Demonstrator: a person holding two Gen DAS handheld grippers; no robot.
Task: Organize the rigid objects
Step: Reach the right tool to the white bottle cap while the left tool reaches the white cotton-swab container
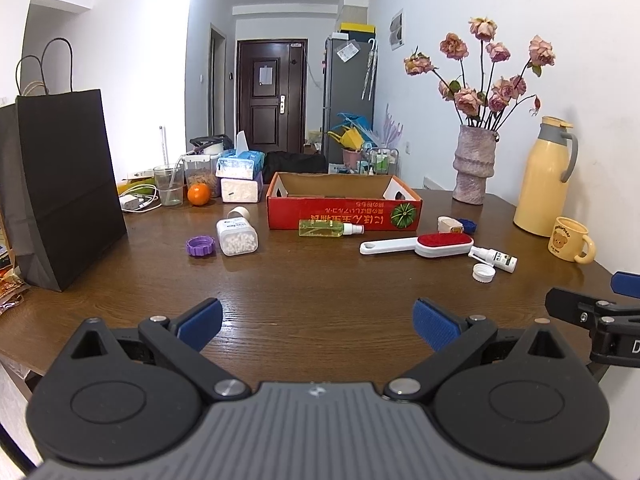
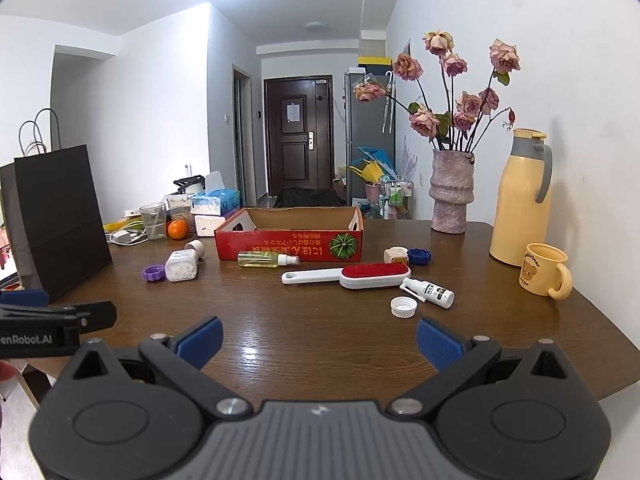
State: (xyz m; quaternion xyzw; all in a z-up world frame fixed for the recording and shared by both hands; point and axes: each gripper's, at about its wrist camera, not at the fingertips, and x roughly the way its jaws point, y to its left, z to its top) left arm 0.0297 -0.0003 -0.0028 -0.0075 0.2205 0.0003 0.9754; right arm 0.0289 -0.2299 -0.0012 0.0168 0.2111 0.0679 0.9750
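A red cardboard box [image 1: 344,210] [image 2: 288,242] stands open at the table's far middle. Before it lie a green spray bottle [image 1: 326,228] [image 2: 264,259], a white lint brush with a red pad [image 1: 420,245] [image 2: 352,275], a small white spray bottle [image 1: 494,258] [image 2: 430,291], a white cap [image 1: 483,272] [image 2: 404,306], a jar of white pellets [image 1: 237,237] [image 2: 182,266], a purple cap [image 1: 201,247] [image 2: 154,273] and a blue cap [image 2: 419,256]. My left gripper [image 1: 318,326] and right gripper [image 2: 318,340] hover open over the near table, holding nothing.
A black paper bag [image 1: 66,184] [image 2: 56,216] stands at the left. A vase of dried roses [image 1: 474,168], a yellow thermos [image 1: 544,176] and a yellow mug [image 1: 570,240] line the right wall. An orange [image 1: 199,194], a glass and tissue boxes crowd the far left.
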